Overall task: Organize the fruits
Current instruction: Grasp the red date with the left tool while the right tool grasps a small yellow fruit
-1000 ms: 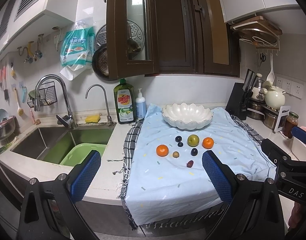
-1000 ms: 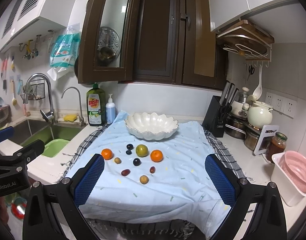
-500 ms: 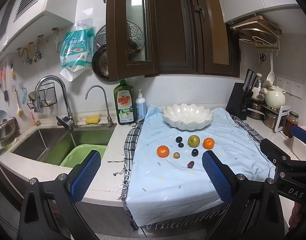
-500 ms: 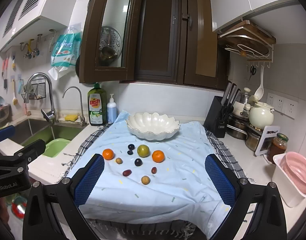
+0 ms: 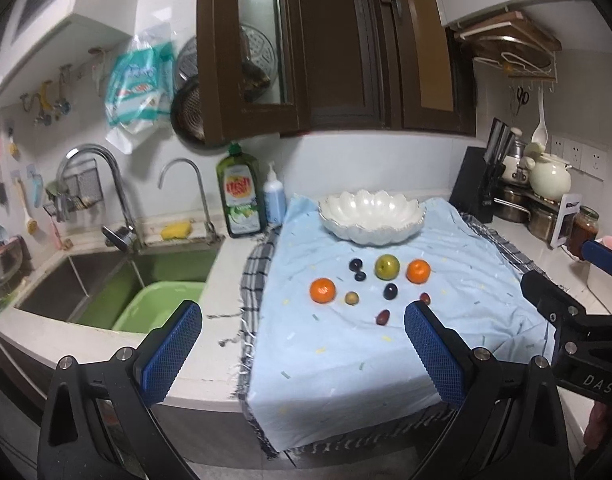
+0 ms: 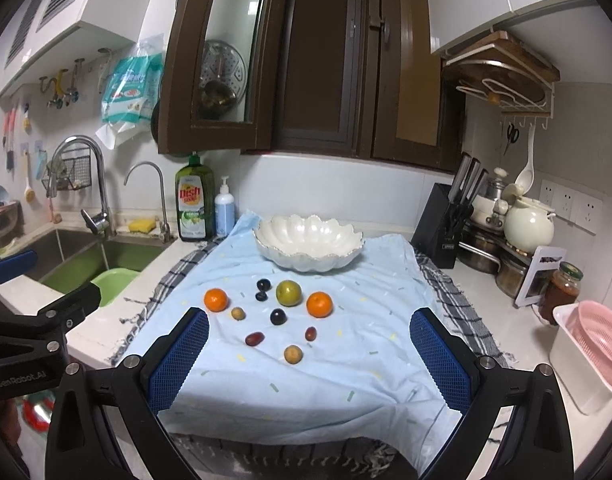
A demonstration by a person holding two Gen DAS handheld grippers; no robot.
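You edge both grippers, left [image 5: 301,356] and right [image 6: 309,358], closer to the fruit, fingers spread wide and empty, the bowl [image 6: 308,243] still unfilled.

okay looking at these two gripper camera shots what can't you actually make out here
- Left wrist view: the tan fruit nearest the counter edge is hidden behind the left gripper's right finger; only the right wrist view shows it.
- Both views: the white bowl's inside bottom is hidden by its near rim.
- Small dark fruits: too small to identify.
- Right gripper: cut off by the bottom edge.
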